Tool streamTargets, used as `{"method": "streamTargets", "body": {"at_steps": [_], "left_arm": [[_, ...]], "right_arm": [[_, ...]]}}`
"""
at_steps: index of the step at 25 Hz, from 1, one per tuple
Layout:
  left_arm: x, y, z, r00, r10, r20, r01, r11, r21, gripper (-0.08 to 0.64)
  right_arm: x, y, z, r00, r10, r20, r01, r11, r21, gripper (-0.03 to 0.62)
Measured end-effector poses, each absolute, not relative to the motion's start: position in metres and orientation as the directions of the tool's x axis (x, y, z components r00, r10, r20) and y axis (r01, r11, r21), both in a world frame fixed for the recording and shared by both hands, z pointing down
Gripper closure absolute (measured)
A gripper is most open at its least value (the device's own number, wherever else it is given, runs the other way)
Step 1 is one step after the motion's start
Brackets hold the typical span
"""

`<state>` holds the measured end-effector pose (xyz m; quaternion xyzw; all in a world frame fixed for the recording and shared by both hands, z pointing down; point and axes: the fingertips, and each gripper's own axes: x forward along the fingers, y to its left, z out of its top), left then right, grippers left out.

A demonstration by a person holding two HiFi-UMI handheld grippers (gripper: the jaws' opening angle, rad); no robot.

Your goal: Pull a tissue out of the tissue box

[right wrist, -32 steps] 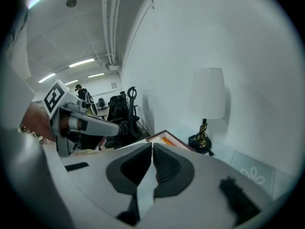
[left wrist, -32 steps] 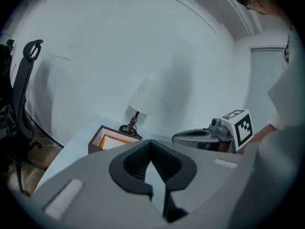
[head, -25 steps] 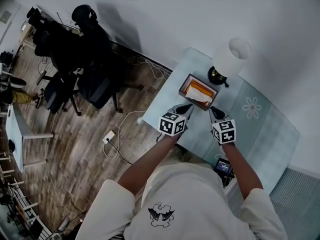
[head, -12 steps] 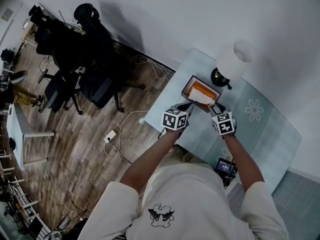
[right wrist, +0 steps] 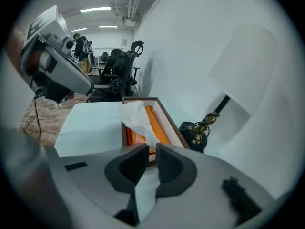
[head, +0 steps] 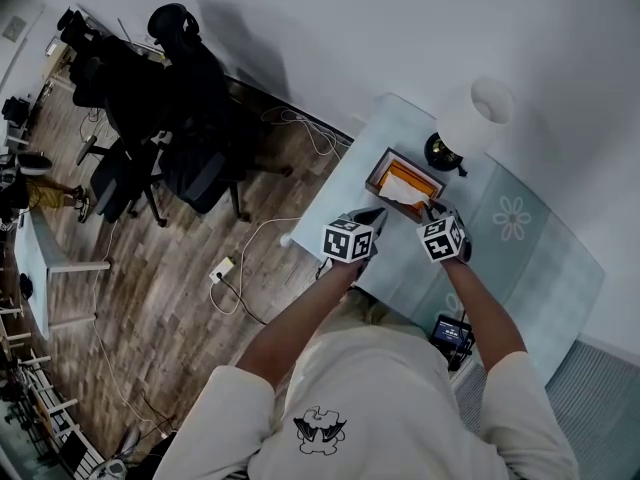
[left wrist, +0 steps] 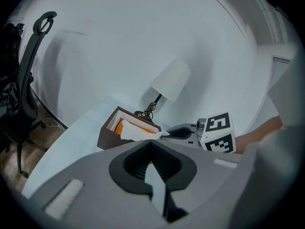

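A dark brown tissue box (head: 377,172) with an orange lining stands on the table, and a white tissue (head: 405,200) sticks up out of it. My right gripper (head: 430,211) is at the box's near right corner. In the right gripper view its jaws (right wrist: 152,149) have just been closing. They stand a narrow gap apart, with the tissue's (right wrist: 136,116) lower end reaching in between them. My left gripper (head: 375,214) hovers just short of the box's near left side. Its jaws (left wrist: 151,143) meet at the tips with nothing in them. The left gripper view shows the box (left wrist: 107,133), the tissue (left wrist: 136,132) and the right gripper (left wrist: 177,132).
A lamp with a white shade (head: 470,116) stands right behind the box, its dark base (right wrist: 193,130) wrapped in cord. The table wears a pale blue cloth (head: 520,258). A small device (head: 448,333) lies near the table's front edge. Black office chairs (head: 170,118) and floor cables (head: 240,268) are at left.
My right gripper has come down and forward to the tissue, and its wrist has rolled. The left gripper has sunk a little toward the box's near side.
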<state>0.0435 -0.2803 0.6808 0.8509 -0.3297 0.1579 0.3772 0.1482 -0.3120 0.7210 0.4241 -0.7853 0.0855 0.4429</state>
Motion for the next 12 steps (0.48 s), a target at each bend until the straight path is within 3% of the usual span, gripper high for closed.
{"method": "streamTargets", "body": {"at_steps": [2,12], "left_arm": [[0.042,-0.281,0.680,0.733,-0.444,0.515,-0.680,-0.492,0.544,0.555],[0.037,-0.280,0.672,0.730,-0.453,0.512,-0.683,-0.520,0.513,0.555]], "right_arm": [[0.150,-0.314,0.716,-0.238,-0.611,0.755,-0.759,0.602,0.249,0.577],[0.149,-0.314,0.695,-0.272,-0.631,0.727,-0.800,0.568,0.194,0.578]]}}
